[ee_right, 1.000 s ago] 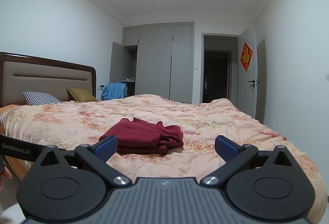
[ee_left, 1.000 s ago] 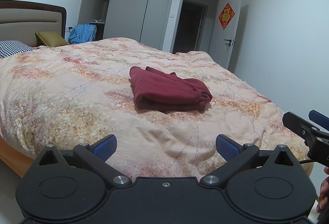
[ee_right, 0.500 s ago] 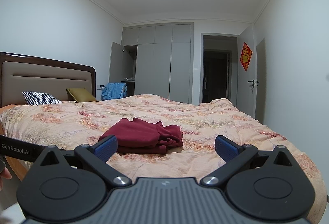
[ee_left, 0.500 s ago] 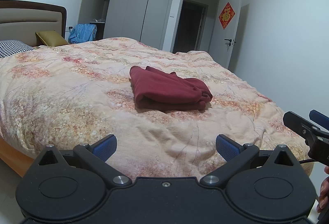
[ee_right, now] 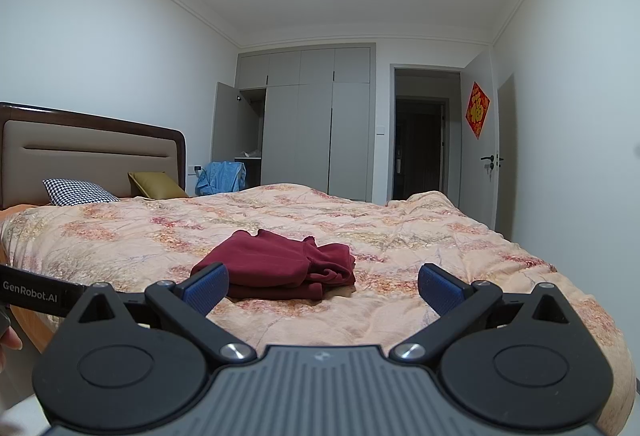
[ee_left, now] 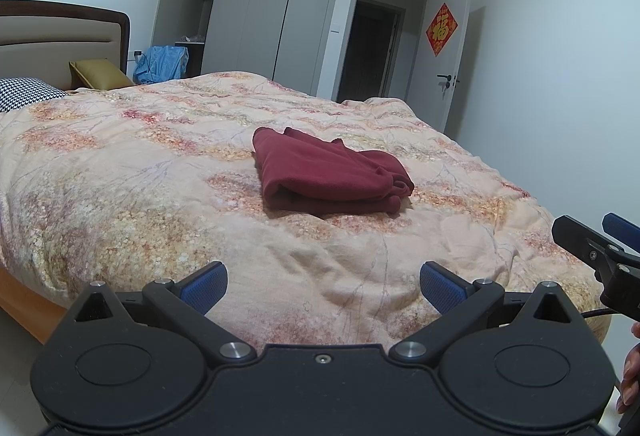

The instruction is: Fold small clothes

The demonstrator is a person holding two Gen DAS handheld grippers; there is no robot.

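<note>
A dark red garment [ee_left: 328, 176] lies folded into a thick bundle on the floral quilt [ee_left: 140, 196], near the middle of the bed. The right wrist view shows the same garment [ee_right: 280, 268] on the quilt [ee_right: 400, 236]. My left gripper [ee_left: 322, 286] is open, held back from the bed's near edge and well short of the garment, with nothing between its blue pads. Likewise open and holding nothing, my right gripper [ee_right: 323, 286] is level with the mattress and short of the garment. Part of the right gripper [ee_left: 600, 248] shows at the left view's right edge.
A padded headboard [ee_right: 92, 152] stands at the left with a checked pillow [ee_right: 78, 192] and an olive cushion [ee_right: 156, 185]. Grey wardrobes [ee_right: 312, 132] with one open door, a blue cloth [ee_right: 222, 176] and an open doorway [ee_right: 420, 148] lie beyond the bed.
</note>
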